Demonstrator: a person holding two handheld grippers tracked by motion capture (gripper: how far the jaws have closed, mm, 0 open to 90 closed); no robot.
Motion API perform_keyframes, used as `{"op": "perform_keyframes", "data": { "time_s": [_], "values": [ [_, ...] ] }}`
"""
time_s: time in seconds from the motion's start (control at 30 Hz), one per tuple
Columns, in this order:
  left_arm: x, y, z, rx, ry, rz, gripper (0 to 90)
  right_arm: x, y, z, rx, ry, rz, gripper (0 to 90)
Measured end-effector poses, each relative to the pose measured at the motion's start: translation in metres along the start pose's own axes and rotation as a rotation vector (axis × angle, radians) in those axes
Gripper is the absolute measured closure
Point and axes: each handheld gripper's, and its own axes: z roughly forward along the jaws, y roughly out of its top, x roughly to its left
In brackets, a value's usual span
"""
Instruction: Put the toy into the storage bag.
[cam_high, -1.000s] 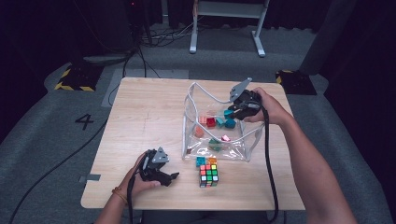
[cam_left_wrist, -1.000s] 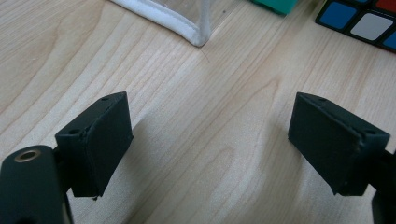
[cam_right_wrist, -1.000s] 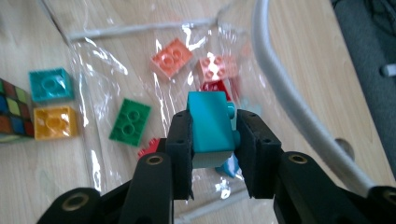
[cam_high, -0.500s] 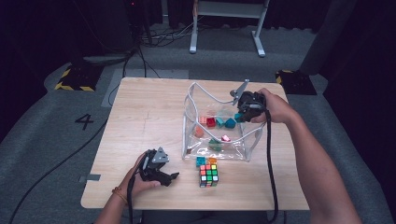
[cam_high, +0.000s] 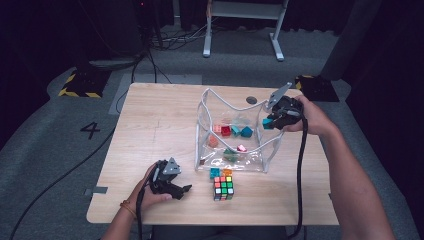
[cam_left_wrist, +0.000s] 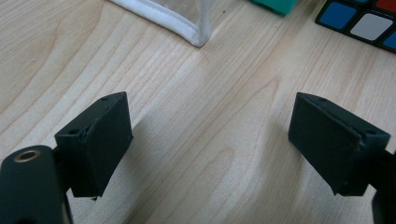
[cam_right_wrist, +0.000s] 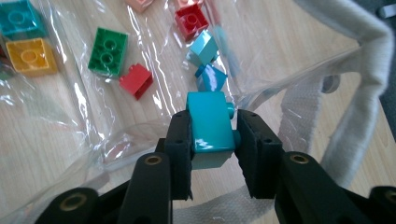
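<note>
Resembled a recording studio or robotics lab rather than a home. Dark throughout, with black surroundings and lighting confined to one light wooden table (cam_high: 165, 125). Floored in grey carpet (cam_high: 45, 165), marked with a large number 4 (cam_high: 90, 130) beside the table. Fitted with yellow-and-black hazard tape (cam_high: 75, 92) at floor plates on both sides. Crossed by black cables (cam_high: 165, 45) running to dark equipment at the rear. Furnished with a white metal stand (cam_high: 242, 30) behind the table. Patched with grey tape (cam_high: 95, 191) near the front table corner.
</note>
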Motion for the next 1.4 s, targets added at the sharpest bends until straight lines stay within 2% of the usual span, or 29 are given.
{"op": "perform_keyframes", "data": {
  "time_s": [0.27, 0.33, 0.43, 0.63, 0.8, 0.87, 1.07, 1.17, 1.23, 1.3, 1.4],
  "values": [
    [0.0, 0.0, 0.0, 0.0, 0.0, 0.001, 13.6, 0.004, -0.009, -0.01, -0.133, -0.016, 0.021, 58.1],
    [0.0, 0.0, 0.0, 0.0, 0.0, 0.001, 13.6, 0.005, -0.012, -0.014, -0.164, -0.02, 0.03, 54.0],
    [0.0, 0.0, 0.0, 0.001, 0.0, 0.001, 13.6, 0.01, -0.017, -0.021, -0.206, -0.013, 0.074, 51.6],
    [0.0, 0.0, 0.0, 0.001, 0.0, 0.001, 13.6, 0.017, -0.032, -0.034, -0.334, -0.039, 0.132, 38.6],
    [0.0, 0.0, 0.0, 0.0, 0.0, 0.0, 13.6, 0.024, -0.052, -0.054, -0.453, -0.113, 0.218, 30.5],
    [0.0, 0.0, 0.0, -0.001, 0.0, -0.001, 13.5, 0.028, -0.061, -0.061, -0.491, -0.118, 0.254, 29.7],
    [0.0, 0.0, 0.0, 0.0, 0.001, 0.0, 13.6, 0.044, -0.088, -0.071, -0.519, -0.165, 0.27, 28.7],
    [0.0, 0.0, 0.0, 0.001, 0.001, 0.001, 13.6, 0.051, -0.101, -0.071, -0.536, -0.173, 0.278, 28.6],
    [0.0, 0.0, 0.0, -0.001, -0.001, 0.0, 13.6, 0.058, -0.111, -0.069, -0.549, -0.181, 0.29, 28.7],
    [0.0, 0.0, 0.0, 0.001, 0.001, 0.001, 13.6, 0.064, -0.118, -0.067, -0.559, -0.168, 0.302, 29.0],
    [0.0, 0.0, 0.0, 0.0, 0.001, -0.001, 13.6, 0.075, -0.128, -0.059, -0.55, -0.173, 0.305, 30.0]
  ]
}}
